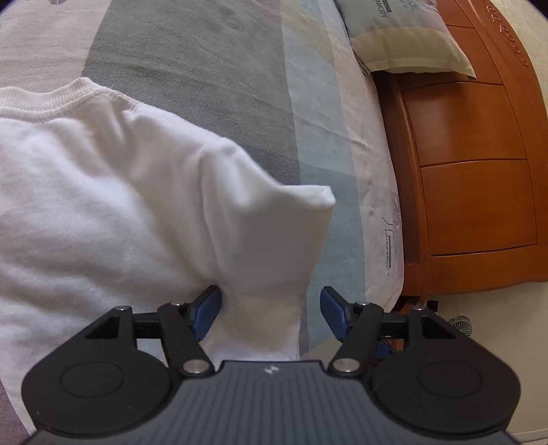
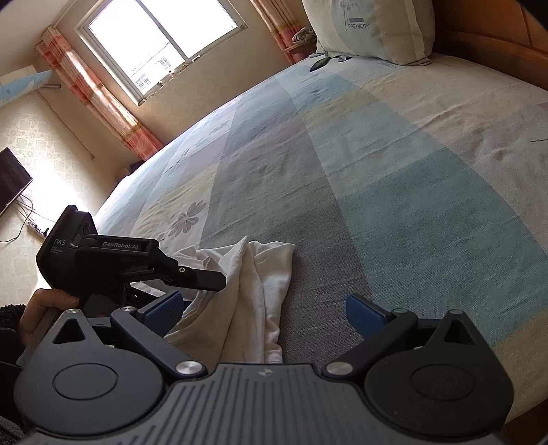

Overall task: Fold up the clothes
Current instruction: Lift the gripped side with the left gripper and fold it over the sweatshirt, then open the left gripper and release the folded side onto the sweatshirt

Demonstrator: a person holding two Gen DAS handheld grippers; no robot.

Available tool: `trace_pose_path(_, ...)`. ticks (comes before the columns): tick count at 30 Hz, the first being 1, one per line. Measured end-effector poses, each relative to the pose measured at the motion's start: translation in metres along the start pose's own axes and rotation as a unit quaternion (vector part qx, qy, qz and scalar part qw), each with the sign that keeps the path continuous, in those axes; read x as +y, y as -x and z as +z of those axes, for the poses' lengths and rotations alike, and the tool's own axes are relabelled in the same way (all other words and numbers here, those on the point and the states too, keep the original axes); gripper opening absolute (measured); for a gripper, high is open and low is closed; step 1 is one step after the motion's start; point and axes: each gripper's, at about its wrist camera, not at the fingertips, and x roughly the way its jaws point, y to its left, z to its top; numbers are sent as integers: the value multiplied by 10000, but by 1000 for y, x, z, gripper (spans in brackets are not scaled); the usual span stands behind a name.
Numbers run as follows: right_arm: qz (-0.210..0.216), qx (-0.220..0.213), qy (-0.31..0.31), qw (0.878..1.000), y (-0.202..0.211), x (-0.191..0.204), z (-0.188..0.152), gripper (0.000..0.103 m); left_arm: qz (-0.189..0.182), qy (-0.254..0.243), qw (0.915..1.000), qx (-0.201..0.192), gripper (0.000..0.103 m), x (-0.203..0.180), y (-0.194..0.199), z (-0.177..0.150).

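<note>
A white T-shirt [image 1: 102,205] lies on the patchwork bedsheet [image 1: 205,68], its ribbed collar [image 1: 51,99] at the upper left. Its short sleeve [image 1: 267,222] stands up between the blue pads of my left gripper [image 1: 270,311], which is open; the right pad is clear of the cloth. In the right wrist view the shirt [image 2: 253,284] is bunched in folds on the sheet [image 2: 376,171]. My right gripper [image 2: 263,311] is open just above it, with cloth lying between its pads. The left tool's black housing [image 2: 85,253] reaches over the shirt from the left.
A pillow [image 1: 404,37] leans on the orange wooden headboard [image 1: 472,171] at the right. A hand [image 2: 44,308] holds the left tool. Beyond the bed are a window [image 2: 154,44], curtains and a dark screen [image 2: 10,178]. A second pillow [image 2: 370,27] sits far back.
</note>
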Motion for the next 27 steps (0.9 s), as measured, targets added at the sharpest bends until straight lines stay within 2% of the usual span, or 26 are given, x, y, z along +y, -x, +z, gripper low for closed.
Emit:
trace_pose_path(6, -36, 31, -6, 10000, 0, 4, -4, 103, -31, -328, 9993, -149, 66, -9, 11, -4)
trace_pose_path(9, -60, 52, 4, 10000, 2, 5, -7, 103, 86, -750, 9965, -363, 69, -14, 25, -8)
trace_pose_path(13, -52, 93, -53, 9999, 4, 5, -13, 103, 543, -1381, 9869, -632, 71, -16, 44, -19)
trace_pose_path(18, -81, 80, -64, 9999, 7, 14, -22, 103, 949, -2018, 9731, -579, 71, -9, 58, -40)
trace_pose_path(20, -48, 81, -59, 9999, 7, 20, -25, 103, 1090, -2085, 9699, -620, 71, -1, 67, -49)
trace_pose_path(25, 326, 183, 397, 9985, 8, 55, -34, 103, 1159, -1848, 9712, -960, 74, 22, 95, -56)
trace_pose_path(27, 556, 327, 566, 9963, 2, 74, -39, 103, 1439, -1879, 9654, -1093, 75, 28, 105, -59)
